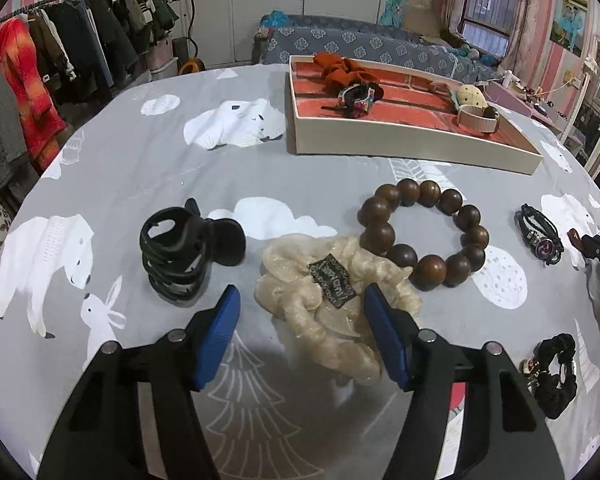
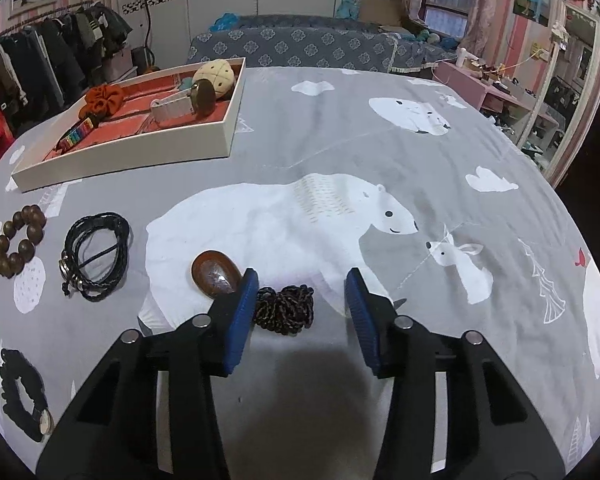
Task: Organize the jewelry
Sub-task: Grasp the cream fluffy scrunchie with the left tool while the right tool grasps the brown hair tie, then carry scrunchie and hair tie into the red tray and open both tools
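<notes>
Bedroom setup with a clothes rack along the far left wall, and everything's laid out on a grey bedsheet (image 2: 300, 128) printed with polar bears. Far side of it sits the jewelry tray (image 1: 400, 140) with the red lining, already holding an orange scrunchie (image 1: 338, 66), a colourful hair clip (image 1: 358, 96) and a watch (image 1: 478, 120).

Left gripper (image 1: 302, 336) has its claw spread wide apart, straddling the cream scrunchie (image 1: 320, 308) with the little black label. Looks to me like that's the next pick. A black claw clip (image 1: 184, 256) is just to its left, and the wooden bead bracelet (image 1: 424, 236) touches the scrunchie's far right edge.

Right gripper (image 2: 302, 320) is also wide open, hovering over a dark cord necklace (image 2: 284, 310) with a brown stone pendant (image 2: 216, 272) just left of it. Braided black bracelet (image 2: 96, 256) and black scrunchie (image 2: 24, 392) wait further left.

If I were doing it: drop lower and pinch the scrunchie through its bunched middle, since fabric squishes and slips. Lift straight up so the beads don't get dragged along.
</notes>
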